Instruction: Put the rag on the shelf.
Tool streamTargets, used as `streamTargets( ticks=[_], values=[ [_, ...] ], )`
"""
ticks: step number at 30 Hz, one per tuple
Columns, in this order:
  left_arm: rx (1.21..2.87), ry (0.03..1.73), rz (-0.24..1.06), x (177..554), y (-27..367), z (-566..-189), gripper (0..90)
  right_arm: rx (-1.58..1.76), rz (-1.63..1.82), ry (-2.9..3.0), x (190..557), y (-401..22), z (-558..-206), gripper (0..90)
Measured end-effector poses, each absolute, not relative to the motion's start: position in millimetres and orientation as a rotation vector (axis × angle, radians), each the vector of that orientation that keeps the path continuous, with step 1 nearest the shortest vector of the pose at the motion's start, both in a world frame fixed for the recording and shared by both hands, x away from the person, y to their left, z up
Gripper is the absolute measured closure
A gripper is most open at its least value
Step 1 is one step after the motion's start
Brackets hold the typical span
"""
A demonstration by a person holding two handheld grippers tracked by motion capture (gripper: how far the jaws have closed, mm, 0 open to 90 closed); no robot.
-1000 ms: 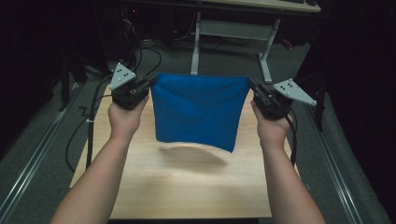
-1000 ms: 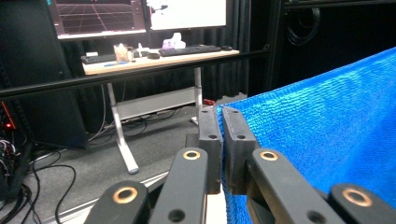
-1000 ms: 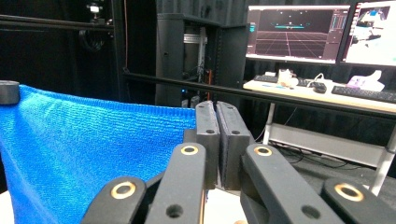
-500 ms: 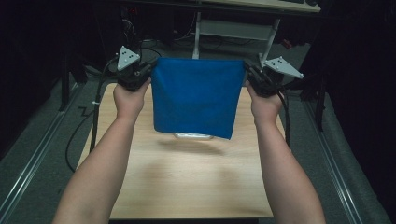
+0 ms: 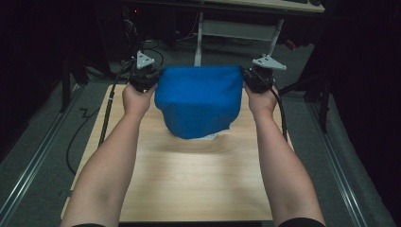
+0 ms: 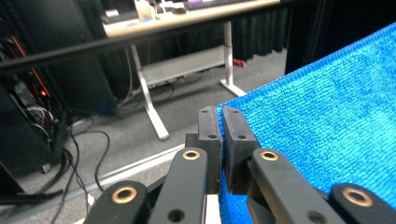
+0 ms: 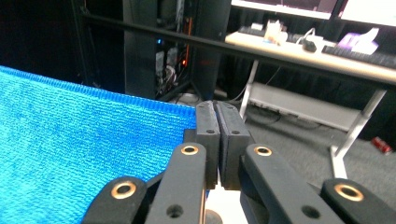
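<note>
- The blue microfibre cloth (image 5: 196, 101) hangs in the air above the far half of the tabletop (image 5: 189, 179), toward twelve o'clock from the person, stretched by its two upper corners.
- Its top edge runs nearly straight between the hands. The lower part sags and bulges toward the person, with the hem at about six o'clock of the cloth and close over the wood.
- Something small and pale (image 5: 208, 137) peeks out under the hem; what it is cannot be made out.
- The left tool (image 5: 144, 75), at nine o'clock of the cloth, has its jaws pressed together on the cloth's left upper corner. The left gripper view shows the woven edge (image 6: 327, 116) caught between the black pads.
- The right tool (image 5: 257, 78), at three o'clock of the cloth, is likewise clamped on the right upper corner. The right gripper view shows the hemmed edge (image 7: 93, 140) running into the closed pads.
- Progress, as I judge it: the pick-up and spreading are done, since both corners are secured and the cloth is taut.
- Left to do, I think: lower the cloth so it lies flat on the tabletop or gets folded, then let go of both corners. None of the cloth rests clearly on the wood yet.
</note>
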State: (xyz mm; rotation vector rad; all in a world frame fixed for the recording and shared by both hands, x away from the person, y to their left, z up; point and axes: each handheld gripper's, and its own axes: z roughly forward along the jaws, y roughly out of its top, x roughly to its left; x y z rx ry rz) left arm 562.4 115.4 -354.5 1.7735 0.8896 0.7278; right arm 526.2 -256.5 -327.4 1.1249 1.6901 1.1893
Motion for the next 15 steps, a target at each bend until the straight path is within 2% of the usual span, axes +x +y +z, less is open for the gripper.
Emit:
streamTargets(
  ticks=[15],
  values=[
    [1.861,0.977,0.519,553,123,-428,87.3,1.19,1.153,1.825,519,-255,-397,89.3]
  ],
)
